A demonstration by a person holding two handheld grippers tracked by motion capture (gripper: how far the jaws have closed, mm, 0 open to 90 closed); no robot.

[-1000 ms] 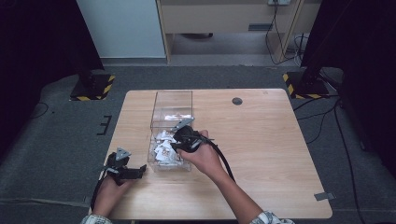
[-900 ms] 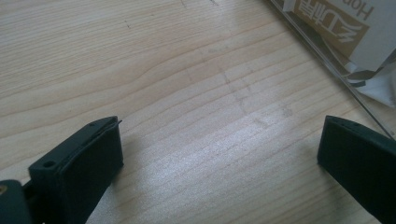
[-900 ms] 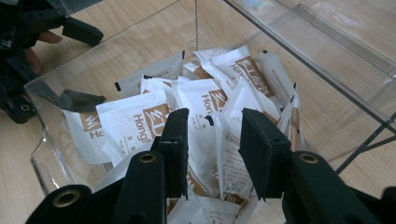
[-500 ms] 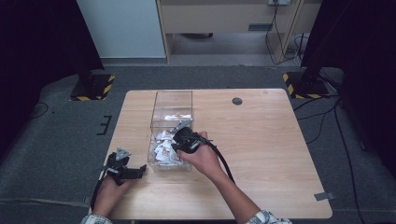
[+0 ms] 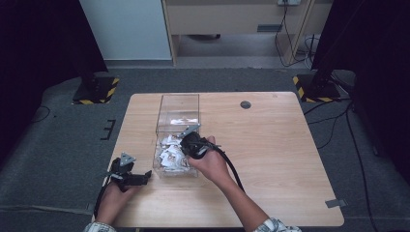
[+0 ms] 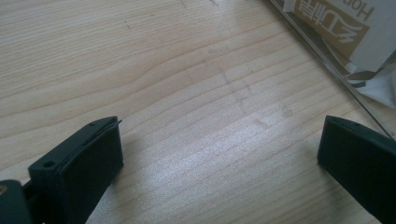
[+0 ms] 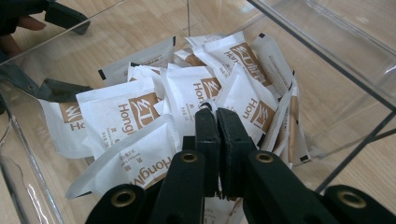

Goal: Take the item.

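Clear plastic box holds white sachets, perhaps tea.

Pale wood bench, square top, grain running side to side. Clear plastic box stands directly on it, left of centre, long axis toward 12 o'clock. Small dark round disc in the surface at about 1 o'clock from the box, well apart from it.

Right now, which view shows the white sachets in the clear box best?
The right gripper view: the sachets lie heaped close up, print readable, with the right gripper shut among them. The high view shows them small inside the clear box. The left gripper view catches a few through the box wall.
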